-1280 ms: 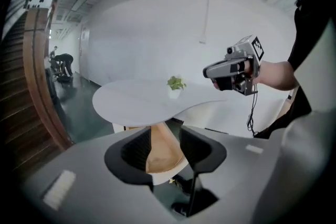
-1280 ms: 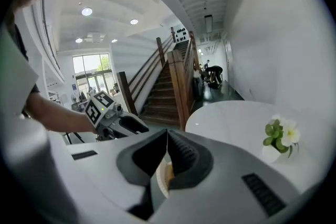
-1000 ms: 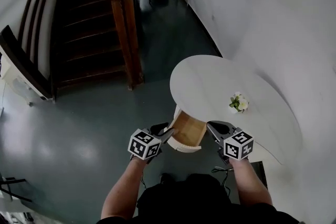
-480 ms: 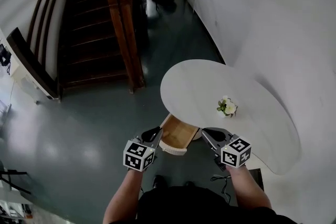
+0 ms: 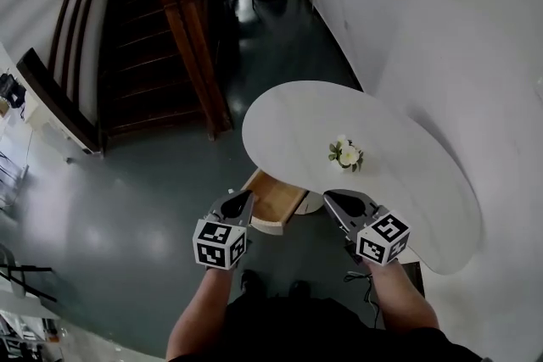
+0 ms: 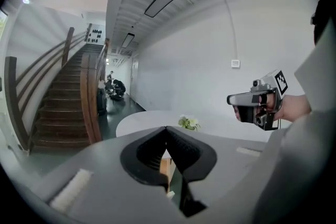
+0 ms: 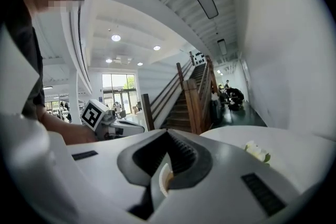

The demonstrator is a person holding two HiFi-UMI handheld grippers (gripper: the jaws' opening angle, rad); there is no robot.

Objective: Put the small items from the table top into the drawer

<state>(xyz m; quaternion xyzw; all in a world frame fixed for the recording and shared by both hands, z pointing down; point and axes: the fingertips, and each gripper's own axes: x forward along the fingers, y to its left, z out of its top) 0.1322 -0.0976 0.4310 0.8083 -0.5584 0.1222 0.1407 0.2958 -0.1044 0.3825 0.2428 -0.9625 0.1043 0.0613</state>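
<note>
Head view: the white rounded table [image 5: 399, 182] now sits farther from the left gripper [image 5: 240, 199] and the right gripper [image 5: 338, 199] than a moment ago. The one light wooden drawer [image 5: 270, 201] stays open. One small bunch of white flowers [image 5: 344, 153] is the only little thing on top, so it probably goes in next.

Left gripper view: the jaws have just shut tight, with nothing between them.

Right gripper view: the jaws are together too, and empty.
</note>
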